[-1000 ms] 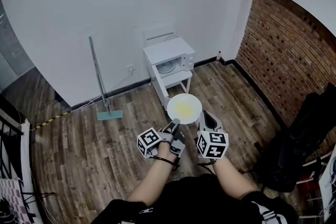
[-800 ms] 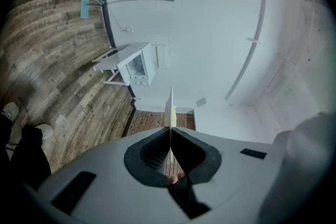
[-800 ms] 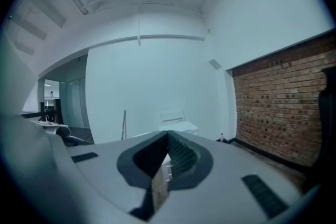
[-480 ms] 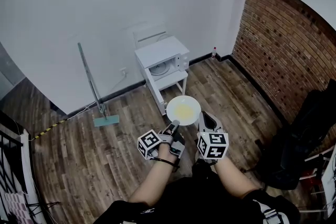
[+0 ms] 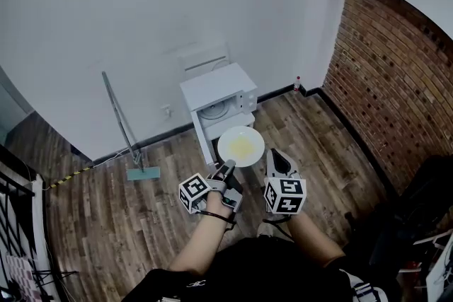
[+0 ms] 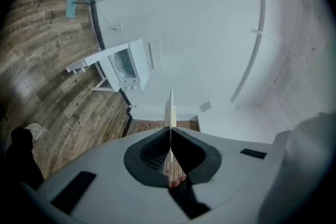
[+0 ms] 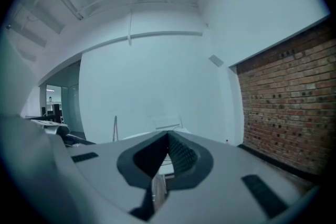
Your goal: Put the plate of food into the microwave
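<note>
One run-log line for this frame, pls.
phase: carry | left gripper: shut on plate rim | right gripper: shut, empty | microwave: ahead by wall, plate not yet inside

This is looking like a bare studio room; a white wall [image 5: 141, 25] is meeting a brick wall [image 5: 396, 95] over plank flooring [image 5: 127, 216]; a microwave [image 5: 216, 97] is standing against the white one; a mop [image 5: 124, 127] is leaning nearby.

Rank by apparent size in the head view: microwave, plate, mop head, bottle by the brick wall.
1. microwave, largest
2. plate, which is held nearer the camera, so it looks bigger than it is
3. mop head
4. bottle, smallest, far off at the wall's foot
</note>
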Demonstrator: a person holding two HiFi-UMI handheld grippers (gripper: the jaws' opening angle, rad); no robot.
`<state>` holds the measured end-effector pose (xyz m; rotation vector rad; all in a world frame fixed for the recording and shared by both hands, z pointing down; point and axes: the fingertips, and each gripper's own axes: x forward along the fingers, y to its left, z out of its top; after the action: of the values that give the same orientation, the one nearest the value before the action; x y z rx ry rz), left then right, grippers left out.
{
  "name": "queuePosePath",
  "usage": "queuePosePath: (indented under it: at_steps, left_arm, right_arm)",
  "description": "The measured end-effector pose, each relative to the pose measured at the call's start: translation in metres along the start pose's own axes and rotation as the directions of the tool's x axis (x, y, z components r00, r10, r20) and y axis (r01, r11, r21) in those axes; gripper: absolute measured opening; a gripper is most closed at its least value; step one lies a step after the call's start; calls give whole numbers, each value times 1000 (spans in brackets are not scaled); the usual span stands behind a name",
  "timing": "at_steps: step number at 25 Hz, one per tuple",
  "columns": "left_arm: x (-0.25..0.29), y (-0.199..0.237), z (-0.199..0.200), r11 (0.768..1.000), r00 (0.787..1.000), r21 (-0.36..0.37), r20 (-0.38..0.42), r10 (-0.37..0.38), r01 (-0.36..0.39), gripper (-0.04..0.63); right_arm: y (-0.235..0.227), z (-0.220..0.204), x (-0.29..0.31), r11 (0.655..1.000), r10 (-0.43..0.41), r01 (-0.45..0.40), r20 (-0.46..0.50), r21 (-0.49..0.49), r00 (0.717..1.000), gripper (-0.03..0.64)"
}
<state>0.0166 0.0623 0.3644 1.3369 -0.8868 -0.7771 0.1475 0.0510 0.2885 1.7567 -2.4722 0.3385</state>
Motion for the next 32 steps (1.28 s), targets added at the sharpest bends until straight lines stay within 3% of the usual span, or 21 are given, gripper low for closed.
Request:
queuePosePath:
  at_steps: [7,15,22,27,32]
  left_arm:
    - [72,-3,2,1000,998,-7,57,14,-13,9]
    - [132,4,1,999,998,-11,60,32,-31,9]
    - [174,23,44,999,994,-38,103,43,-39,9]
    - [228,26,90,999,993,-53,114,9,-3,9]
    - [285,11,147,1000,992,-24,129,-16,19,9]
  right_arm:
    - [-56,17,50,997,74,-74,2,9,997,5]
    - [-94,13,104,995,98,-97,-56,29,994,4]
    - [-103,5,169,992,122,-120,-102,26,987,5]
    - [-102,10,236,989,142,-145,-115,-20,983,5]
    - [-106,34,313,986,158,-163,-121,-31,980,5]
